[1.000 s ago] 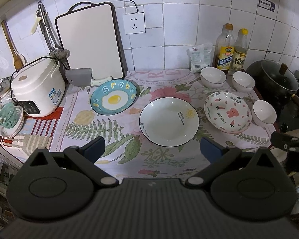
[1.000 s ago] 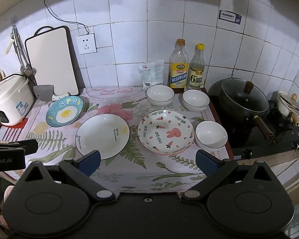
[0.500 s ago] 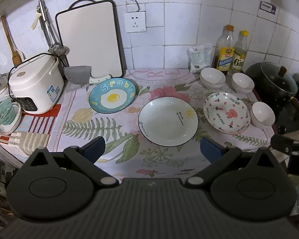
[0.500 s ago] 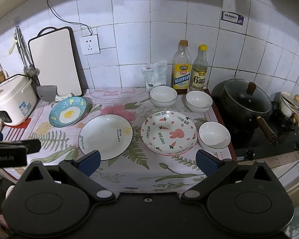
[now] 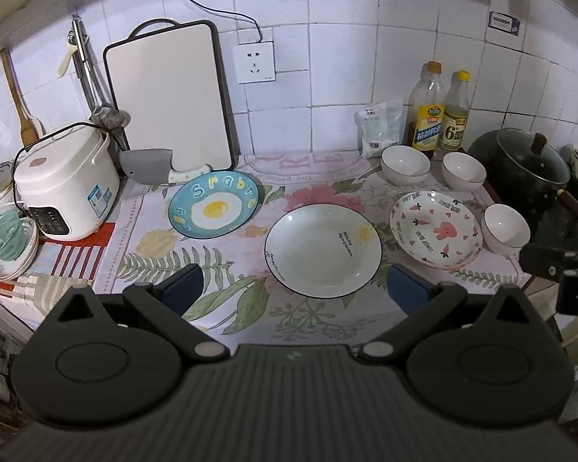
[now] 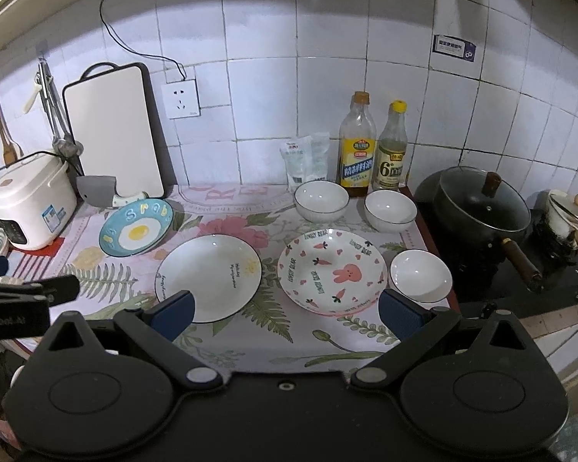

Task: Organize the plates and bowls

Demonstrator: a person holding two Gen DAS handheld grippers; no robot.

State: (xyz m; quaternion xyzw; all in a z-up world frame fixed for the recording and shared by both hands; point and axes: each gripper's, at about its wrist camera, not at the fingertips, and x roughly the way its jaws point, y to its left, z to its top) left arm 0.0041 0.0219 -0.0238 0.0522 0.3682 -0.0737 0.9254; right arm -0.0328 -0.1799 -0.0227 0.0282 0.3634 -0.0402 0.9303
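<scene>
Jaws of both grippers wide apart, empty, above upright white plate [image 5: 323, 251].

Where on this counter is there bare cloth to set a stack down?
Free: the near strip of the tablecloth in front of the white plate and bunny plate, and the fern patch below the egg plate. Crowded: the right end, where three bowls ring the bunny plate beside the pot.
</scene>
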